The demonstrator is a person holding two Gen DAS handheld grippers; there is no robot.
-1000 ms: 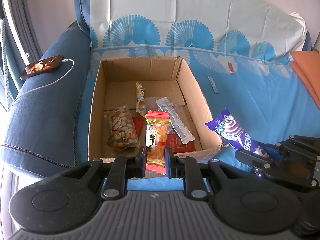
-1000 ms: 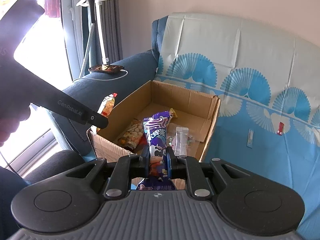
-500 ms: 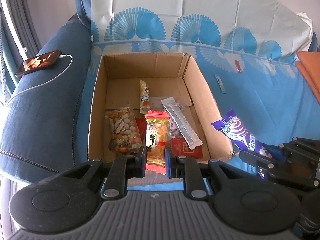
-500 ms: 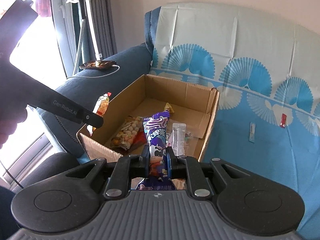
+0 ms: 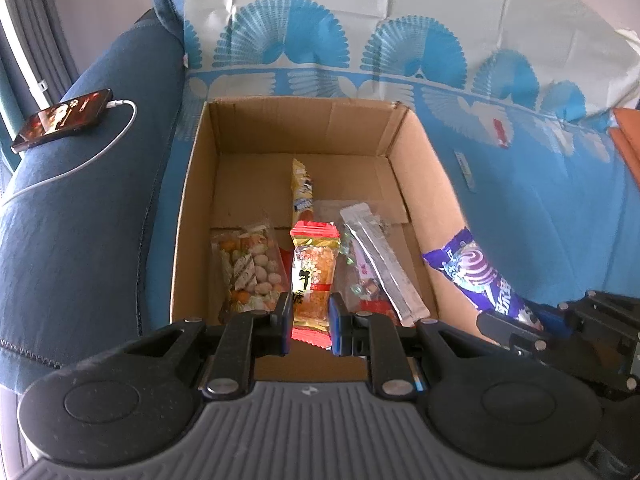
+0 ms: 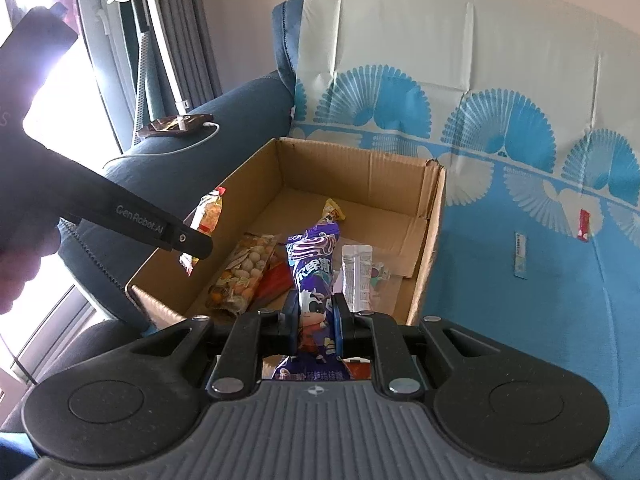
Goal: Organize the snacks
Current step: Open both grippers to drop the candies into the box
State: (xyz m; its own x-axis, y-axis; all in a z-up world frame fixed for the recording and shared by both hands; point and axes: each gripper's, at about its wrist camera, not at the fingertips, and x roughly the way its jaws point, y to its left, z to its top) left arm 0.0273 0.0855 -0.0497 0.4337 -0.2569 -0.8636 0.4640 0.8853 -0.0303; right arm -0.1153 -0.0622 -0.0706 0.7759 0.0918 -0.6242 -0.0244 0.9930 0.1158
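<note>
Sofa w/ blue sheet; cardboard box on it, snacks inside. L gripper fingers clamp orange-red packet over box's 6 o'clock edge. R gripper fingers clamp purple packet, box's 4 o'clock.

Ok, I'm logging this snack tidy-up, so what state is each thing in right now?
Cardboard box: open, partly filled.
Orange-red snack packet: sealed, held in the left tongs.
Purple snack packet: sealed, held in the right tongs.
Mixed-nut bag: sealed, lying in the box.
Silver sachet: lying in the box.
Phone: screen lit, cable plugged in.
</note>
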